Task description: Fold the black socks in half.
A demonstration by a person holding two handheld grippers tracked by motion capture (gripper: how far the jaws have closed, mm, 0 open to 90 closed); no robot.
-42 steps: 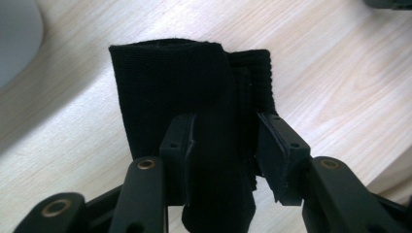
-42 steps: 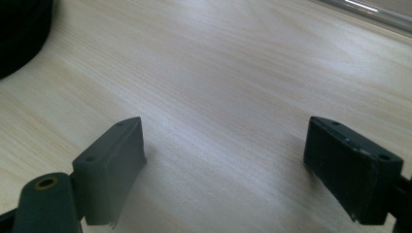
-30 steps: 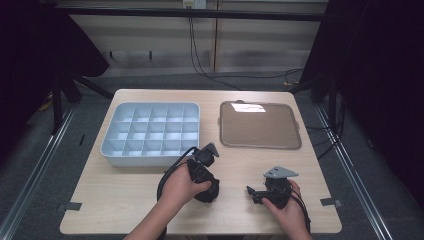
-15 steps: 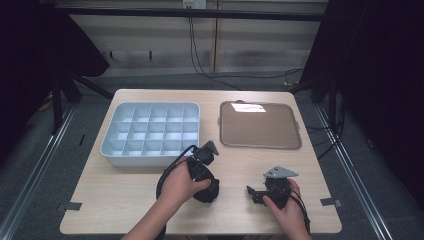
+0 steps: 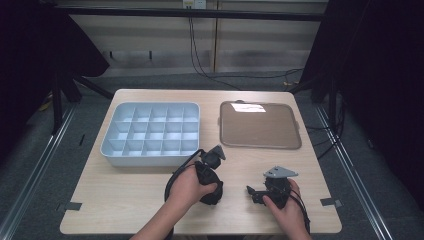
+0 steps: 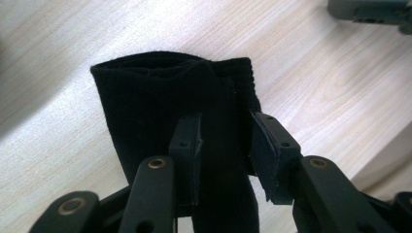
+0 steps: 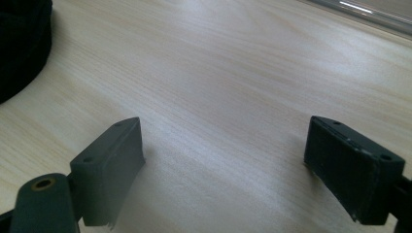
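A black knitted sock [image 6: 145,107] lies on the wooden table [image 5: 130,200], with its ribbed cuff pointing away from me. My left gripper [image 6: 223,131] is shut on a fold of it. In the high view the left gripper [image 5: 210,186] sits at the table's front centre, with the sock [image 5: 216,197] bunched under it. My right gripper [image 5: 254,192] rests just to the right and points left towards the sock. In its own view the right gripper [image 7: 223,145] stands wide open over bare wood, and the sock's edge [image 7: 19,43] shows at the top left.
A pale blue tray [image 5: 107,150] with several compartments stands at the back left. A brown flat tray [image 5: 260,125] lies at the back right. The right gripper's grey body [image 6: 369,12] shows at the top of the left gripper view.
My left gripper has shifted very slightly to the right with the sock in it. The right gripper has stayed where it was.
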